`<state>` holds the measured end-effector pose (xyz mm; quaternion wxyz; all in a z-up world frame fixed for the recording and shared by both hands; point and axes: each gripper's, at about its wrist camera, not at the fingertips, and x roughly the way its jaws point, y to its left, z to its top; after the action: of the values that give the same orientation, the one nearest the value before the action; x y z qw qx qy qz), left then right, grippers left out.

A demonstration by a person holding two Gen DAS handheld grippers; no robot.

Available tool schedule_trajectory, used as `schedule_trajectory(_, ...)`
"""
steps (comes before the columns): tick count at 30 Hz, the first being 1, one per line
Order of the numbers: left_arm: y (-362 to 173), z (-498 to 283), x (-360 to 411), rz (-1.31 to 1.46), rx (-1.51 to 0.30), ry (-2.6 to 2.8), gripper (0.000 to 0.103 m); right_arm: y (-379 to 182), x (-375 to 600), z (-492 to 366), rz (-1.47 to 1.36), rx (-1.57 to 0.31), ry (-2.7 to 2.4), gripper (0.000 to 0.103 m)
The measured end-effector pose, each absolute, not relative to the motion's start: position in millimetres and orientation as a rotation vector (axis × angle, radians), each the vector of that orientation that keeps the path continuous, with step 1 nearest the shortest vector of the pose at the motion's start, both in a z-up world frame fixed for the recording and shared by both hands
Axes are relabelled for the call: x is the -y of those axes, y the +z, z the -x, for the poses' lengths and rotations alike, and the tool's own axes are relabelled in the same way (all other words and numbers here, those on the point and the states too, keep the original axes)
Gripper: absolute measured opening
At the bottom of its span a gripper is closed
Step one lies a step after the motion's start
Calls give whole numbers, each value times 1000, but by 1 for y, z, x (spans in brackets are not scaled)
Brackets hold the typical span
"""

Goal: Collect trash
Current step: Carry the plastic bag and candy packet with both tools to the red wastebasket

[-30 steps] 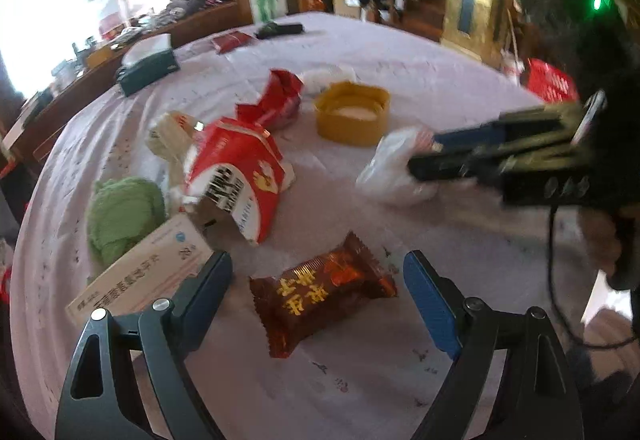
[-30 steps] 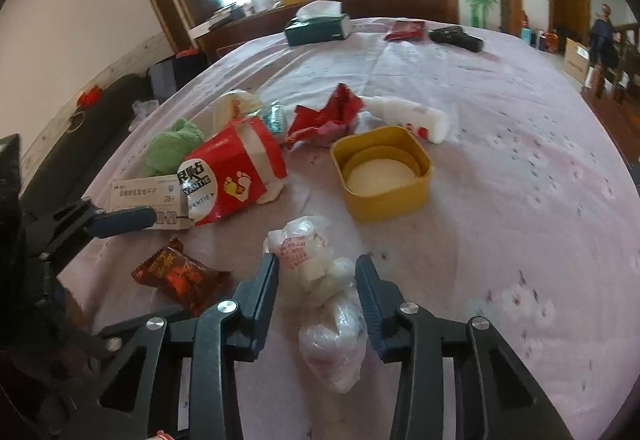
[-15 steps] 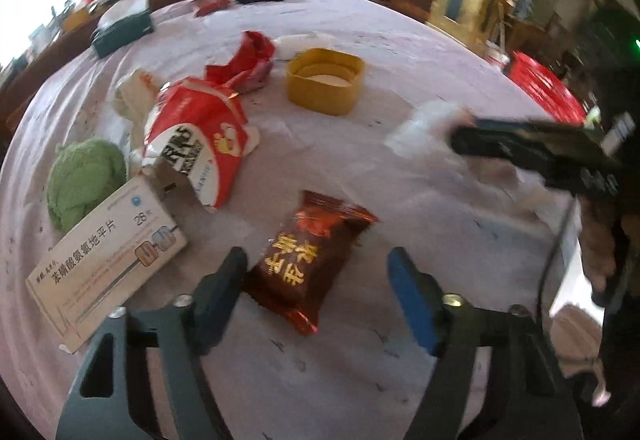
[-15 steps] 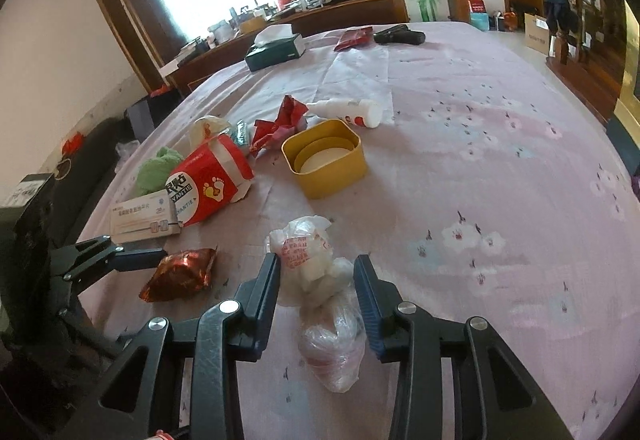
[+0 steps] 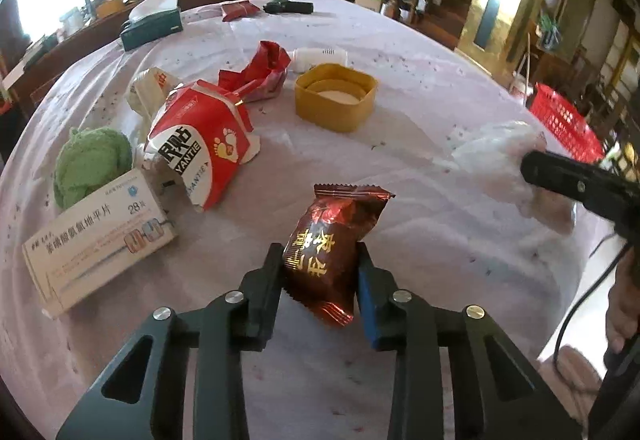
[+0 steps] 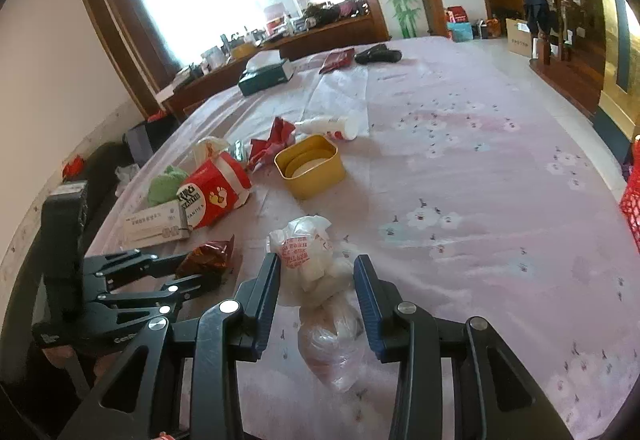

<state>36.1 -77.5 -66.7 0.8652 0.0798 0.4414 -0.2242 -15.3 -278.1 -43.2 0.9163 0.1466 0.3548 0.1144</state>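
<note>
On the large round bench (image 6: 500, 168) covered with a pale pink flowered cloth, the trash lies in a loose cluster toward one side.

Largest of the pieces, one torn red-and-white cardboard carton (image 5: 198, 154) looks light and half stiff; it is judged best taken by its crumpled open end, since the walls would likely buckle. One white printed cardboard medicine box (image 5: 98, 236) lies just beside it, rigid enough to be pinched across its narrow sides. One yellow rounded plastic lid (image 5: 336, 96) is judged stiff and slick, so its rim would be the place to hold. One knotted white plastic bag (image 6: 316, 260) is soft, light and slippery; it sits between the fingers of the right gripper (image 6: 316, 280), which are closed about its bunched upper part, the lower lobe hanging loose. One green fuzzy ball (image 5: 92, 160) would compress anywhere. One crumpled red foil wrapper (image 5: 260, 74) and one white plastic bottle (image 5: 320, 57) on its side lie farther back.

Smallest, one dark red foil snack packet (image 5: 334, 240) is gripped across its middle by the left gripper (image 5: 320, 272), whose fingers have just been closing on it; the foil looks slippery and crushable, so a mid-body hold seems sound.
</note>
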Motion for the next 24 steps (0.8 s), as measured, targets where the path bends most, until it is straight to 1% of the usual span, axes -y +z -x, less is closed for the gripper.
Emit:
schedule_trajectory(6,-52,-22,89,-139,-870,-464,32,-33,290,33,-319,-690,216,40)
schedule_trajectory(11,-26,-4,100,-155,-783,-432,31,-23,300,48,-336,-651,192,40)
schedule_trajectory(17,8,8,119,-110,-722,-425,32,1,319,79,-360,-559,132,40)
schedule_trajectory(24,42,23,160,-122,-648,-465,32,32,348,118,-377,-451,58,40)
